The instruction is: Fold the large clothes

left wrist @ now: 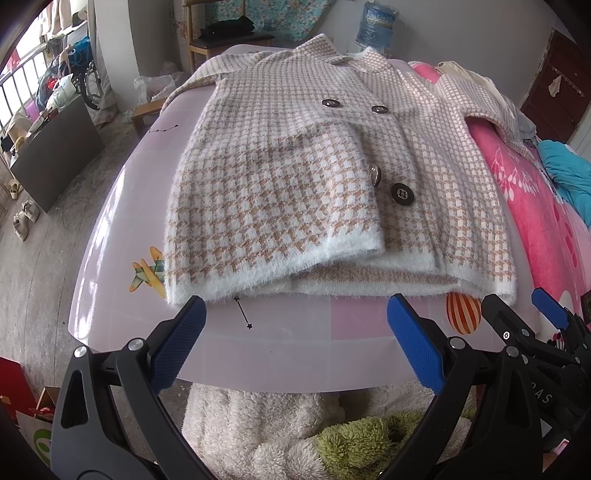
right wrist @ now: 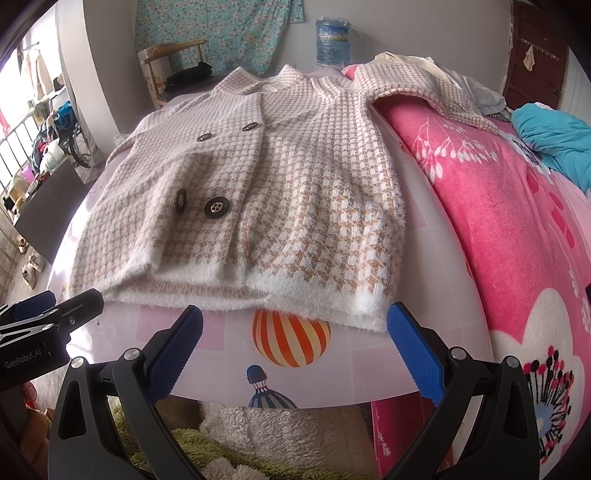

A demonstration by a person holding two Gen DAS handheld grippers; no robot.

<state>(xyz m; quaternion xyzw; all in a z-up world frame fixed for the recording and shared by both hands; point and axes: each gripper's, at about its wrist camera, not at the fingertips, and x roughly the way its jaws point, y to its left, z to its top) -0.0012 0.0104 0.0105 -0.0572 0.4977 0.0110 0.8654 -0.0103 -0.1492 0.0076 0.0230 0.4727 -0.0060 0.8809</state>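
Two open grippers [left wrist: 295, 339] [right wrist: 295, 343], one four-button cardigan [left wrist: 332, 184]

A cluttered bedroom in daylight, as we see it

We find a grey floor [left wrist: 44, 258]; a wooden chair [right wrist: 162, 70] against the pale wall; a barred window [left wrist: 22, 85] left; floral cloth [right wrist: 214, 33] hanging.
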